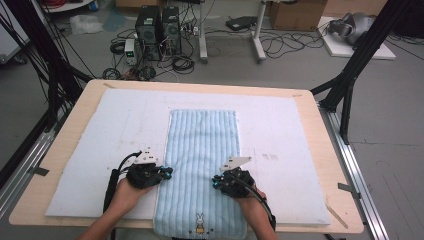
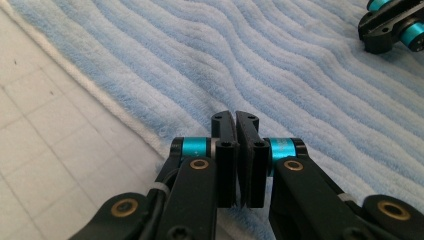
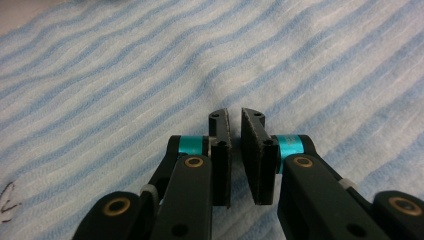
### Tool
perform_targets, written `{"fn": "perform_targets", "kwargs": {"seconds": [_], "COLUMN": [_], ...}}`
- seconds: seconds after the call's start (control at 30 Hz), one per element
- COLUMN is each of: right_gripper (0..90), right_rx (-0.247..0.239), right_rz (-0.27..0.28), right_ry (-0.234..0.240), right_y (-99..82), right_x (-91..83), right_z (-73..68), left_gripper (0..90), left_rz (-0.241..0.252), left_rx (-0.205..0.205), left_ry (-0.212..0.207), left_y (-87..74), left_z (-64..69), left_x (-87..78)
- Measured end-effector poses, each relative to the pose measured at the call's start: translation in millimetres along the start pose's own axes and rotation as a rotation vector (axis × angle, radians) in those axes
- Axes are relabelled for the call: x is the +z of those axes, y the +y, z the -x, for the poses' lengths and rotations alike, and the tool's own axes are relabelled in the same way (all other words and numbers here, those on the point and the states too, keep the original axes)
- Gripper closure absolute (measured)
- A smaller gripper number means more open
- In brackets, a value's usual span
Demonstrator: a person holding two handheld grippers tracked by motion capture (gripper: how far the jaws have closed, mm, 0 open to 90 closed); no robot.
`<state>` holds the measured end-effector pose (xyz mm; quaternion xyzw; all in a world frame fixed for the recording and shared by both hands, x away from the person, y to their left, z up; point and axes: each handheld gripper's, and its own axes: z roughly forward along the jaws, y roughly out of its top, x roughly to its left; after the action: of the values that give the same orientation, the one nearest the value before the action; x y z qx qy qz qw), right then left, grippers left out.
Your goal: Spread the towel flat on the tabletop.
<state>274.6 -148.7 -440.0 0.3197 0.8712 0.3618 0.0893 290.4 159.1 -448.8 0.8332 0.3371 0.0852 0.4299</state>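
The blue towel (image 1: 202, 165) lies flat under both grippers. The left gripper (image 2: 235, 120) has its jaws pressed together; the right gripper (image 3: 235, 117) is nearly closed, pinching nothing. It looks soft and floppy, so grab the edges.

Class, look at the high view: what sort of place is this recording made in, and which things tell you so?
Probably a lab or workshop rigged for recording. Computer towers stand on the floor among loose cables, black frame struts flank the wooden table, and cardboard boxes sit behind.
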Motion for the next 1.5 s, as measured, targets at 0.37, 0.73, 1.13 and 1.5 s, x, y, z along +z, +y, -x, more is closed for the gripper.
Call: {"fn": "perform_targets", "kwargs": {"seconds": [0.37, 0.73, 1.13, 1.5], "right_gripper": [64.8, 81.8, 88.4, 68.0], "right_rx": [0.060, 0.168, 0.146, 0.194], "right_rz": [0.145, 0.131, 0.019, 0.152], "right_ry": [-0.016, -0.221, -0.267, -0.231], "right_y": [5.9, 24.8, 23.7, 28.9], "right_x": [-19.7, 1.9, 13.0, 3.6], "right_z": [28.1, 108.5, 110.4, 128.9], "left_gripper": [58.8, 71.2, 82.3, 74.0], "left_rz": [0.085, 0.179, 0.033, 0.037], "left_rx": [-0.058, -0.132, -0.142, -0.137], "left_ry": [0.023, 0.106, 0.227, 0.321], "left_y": [21.0, 57.0, 81.3, 94.5], "left_z": [-22.9, -68.1, -110.6, -126.5], "left_x": [-1.2, 17.9, 71.2, 86.2]}}
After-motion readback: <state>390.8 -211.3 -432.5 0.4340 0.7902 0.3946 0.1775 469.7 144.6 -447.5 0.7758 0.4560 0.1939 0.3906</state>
